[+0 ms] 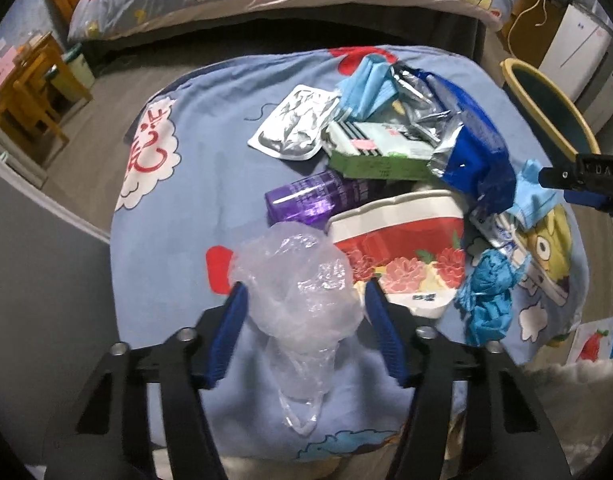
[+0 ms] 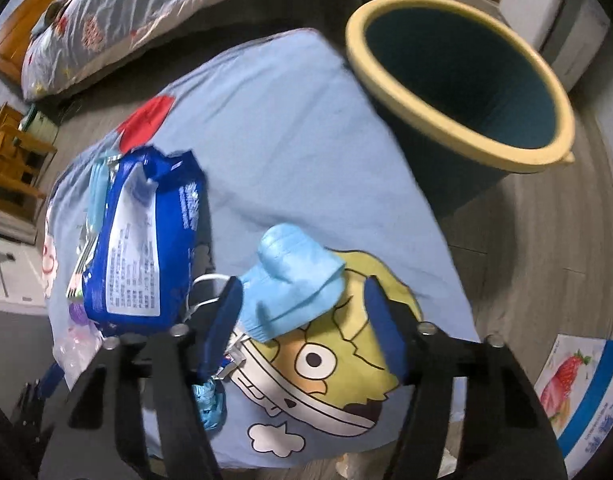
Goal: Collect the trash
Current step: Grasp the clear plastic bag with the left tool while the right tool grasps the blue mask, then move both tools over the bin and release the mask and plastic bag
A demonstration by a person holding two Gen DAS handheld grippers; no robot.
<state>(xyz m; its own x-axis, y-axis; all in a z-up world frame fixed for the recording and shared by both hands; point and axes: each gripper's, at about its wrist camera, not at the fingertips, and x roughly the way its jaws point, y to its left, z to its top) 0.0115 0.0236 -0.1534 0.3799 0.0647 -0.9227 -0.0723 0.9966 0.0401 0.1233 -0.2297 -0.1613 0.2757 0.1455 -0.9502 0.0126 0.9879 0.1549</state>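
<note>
A crumpled clear plastic bag (image 1: 298,280) lies on the blue cartoon cloth (image 1: 194,200), between the blue pads of my left gripper (image 1: 302,292). The bag fills the gap and brushes both pads but does not look squeezed. In the right wrist view a light-blue face mask (image 2: 294,280) lies between the fingers of my right gripper (image 2: 302,288). It rests against the left pad, with a gap to the right pad. The same mask (image 1: 534,196) shows in the left wrist view, under a right fingertip (image 1: 546,178). Both grippers point steeply down.
Piled behind the bag are a red-and-white noodle cup (image 1: 402,240), a purple bottle (image 1: 306,200), a green box (image 1: 378,160), a silver pouch (image 1: 290,124), a blue snack bag (image 2: 146,240) and a crumpled blue glove (image 1: 486,300). A yellow-rimmed bin (image 2: 466,146) stands past the cloth's far right edge.
</note>
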